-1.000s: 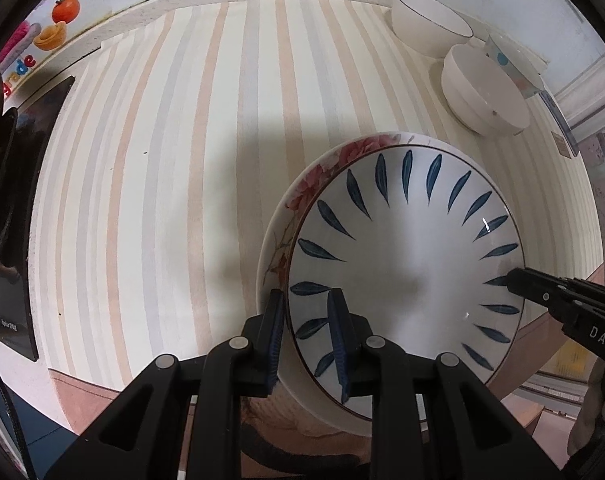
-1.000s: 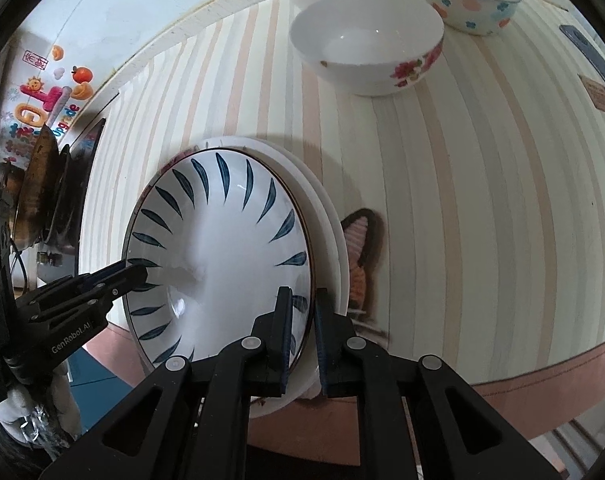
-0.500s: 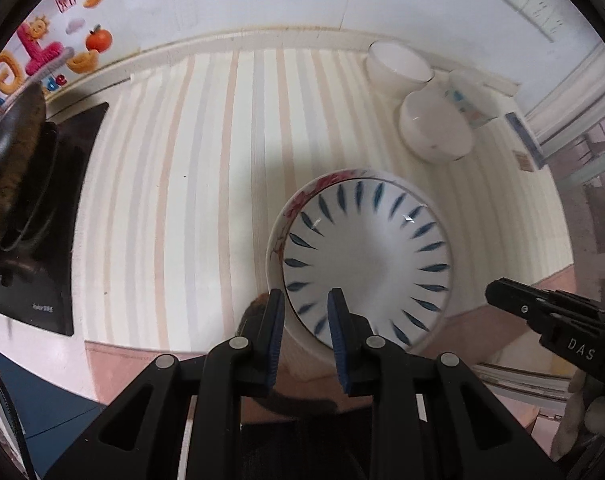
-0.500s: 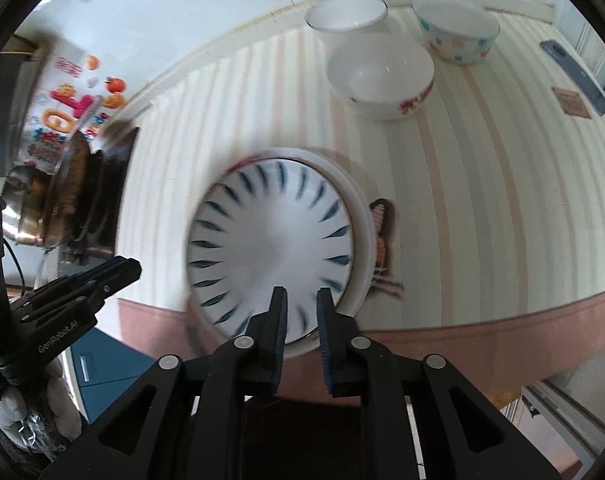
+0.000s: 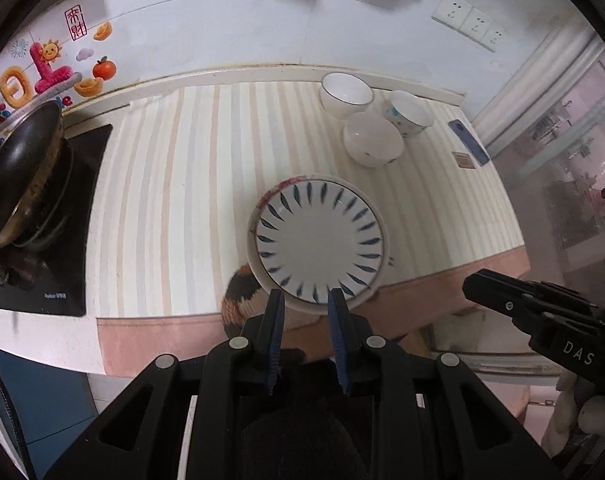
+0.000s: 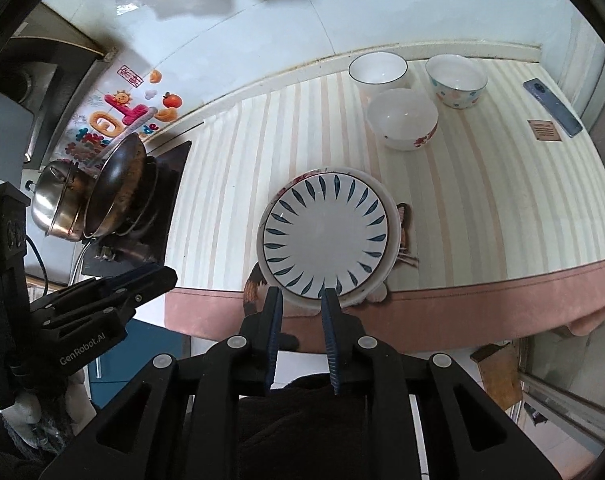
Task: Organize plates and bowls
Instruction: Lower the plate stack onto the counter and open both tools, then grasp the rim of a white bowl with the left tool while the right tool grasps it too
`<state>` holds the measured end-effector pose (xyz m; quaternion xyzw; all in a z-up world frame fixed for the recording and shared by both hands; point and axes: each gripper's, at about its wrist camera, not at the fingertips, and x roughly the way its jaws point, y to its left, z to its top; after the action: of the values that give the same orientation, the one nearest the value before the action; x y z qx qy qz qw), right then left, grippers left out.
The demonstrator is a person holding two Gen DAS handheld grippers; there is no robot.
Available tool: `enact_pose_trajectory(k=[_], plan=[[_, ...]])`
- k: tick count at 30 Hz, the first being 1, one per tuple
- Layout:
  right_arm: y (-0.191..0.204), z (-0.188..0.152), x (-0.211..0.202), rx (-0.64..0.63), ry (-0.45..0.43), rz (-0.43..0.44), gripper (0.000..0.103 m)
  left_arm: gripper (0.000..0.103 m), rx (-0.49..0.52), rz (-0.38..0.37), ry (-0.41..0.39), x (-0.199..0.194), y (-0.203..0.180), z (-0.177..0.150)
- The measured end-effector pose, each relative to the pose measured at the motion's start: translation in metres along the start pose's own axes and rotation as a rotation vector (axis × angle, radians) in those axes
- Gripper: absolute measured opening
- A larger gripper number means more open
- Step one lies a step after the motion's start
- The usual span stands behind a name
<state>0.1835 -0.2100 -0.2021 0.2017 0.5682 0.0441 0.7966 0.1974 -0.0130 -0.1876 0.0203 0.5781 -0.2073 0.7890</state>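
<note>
Stacking of plates looks done: blue-leaf plate (image 6: pixel 325 236) sits on a floral-rimmed plate (image 5: pixel 262 208) at the near edge of the striped counter (image 6: pixel 502 200). Three bowls (image 6: pixel 402 124) stand loose at far right, unnested; that part remains. Left gripper (image 5: pixel 305 320) nearly closed, holding nothing. Right gripper (image 6: pixel 300 316) jaws opening, nothing between them.
</note>
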Motion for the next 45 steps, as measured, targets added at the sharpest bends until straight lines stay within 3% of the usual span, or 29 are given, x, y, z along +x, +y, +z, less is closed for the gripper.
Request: enact_pose_trajectory(k=[3, 7, 13, 18, 22, 26, 32, 35, 40, 42, 45], plan=[[0.002, -0.006, -0.005, 0.000, 0.003, -0.001, 0.025, 0.020, 0.009, -0.020, 0.002, -0.004, -0.004, -0.007], [-0.002, -0.004, -0.003, -0.002, 0.010, 0.012, 0.049, 0.024, 0.016, -0.003, -0.026, -0.004, -0.011, -0.009], [-0.019, 0.019, 0.000, -0.021, 0.019, 0.027, 0.055, 0.027, -0.052, 0.027, -0.049, 0.012, -0.017, 0.014], [-0.059, 0.065, 0.008, -0.016, 0.015, 0.044, 0.055, 0.027, -0.116, 0.070, -0.065, 0.038, -0.026, 0.055], [-0.106, 0.118, 0.027, -0.014, -0.014, -0.005, 0.055, 0.027, -0.189, 0.062, -0.043, 0.081, -0.034, 0.101], [-0.163, 0.171, 0.069, 0.046, 0.006, -0.001, 0.055, 0.027, -0.237, 0.040, -0.006, 0.138, -0.042, 0.145], [-0.226, 0.233, 0.153, 0.136, 0.090, 0.114, 0.055, 0.027, -0.290, 0.007, 0.084, 0.227, -0.045, 0.196], [-0.235, 0.250, 0.183, 0.130, 0.116, 0.113, 0.052, 0.027, -0.291, -0.011, 0.126, 0.260, -0.048, 0.211], [-0.243, 0.263, 0.224, 0.113, 0.160, 0.113, 0.022, 0.026, -0.253, 0.009, 0.134, 0.287, -0.054, 0.225], [-0.244, 0.264, 0.232, 0.106, 0.162, 0.099, 0.021, 0.018, -0.244, -0.004, 0.130, 0.290, -0.056, 0.228], [-0.244, 0.264, 0.234, 0.087, 0.156, 0.090, 0.021, 0.018, -0.232, 0.018, 0.118, 0.287, -0.060, 0.227]])
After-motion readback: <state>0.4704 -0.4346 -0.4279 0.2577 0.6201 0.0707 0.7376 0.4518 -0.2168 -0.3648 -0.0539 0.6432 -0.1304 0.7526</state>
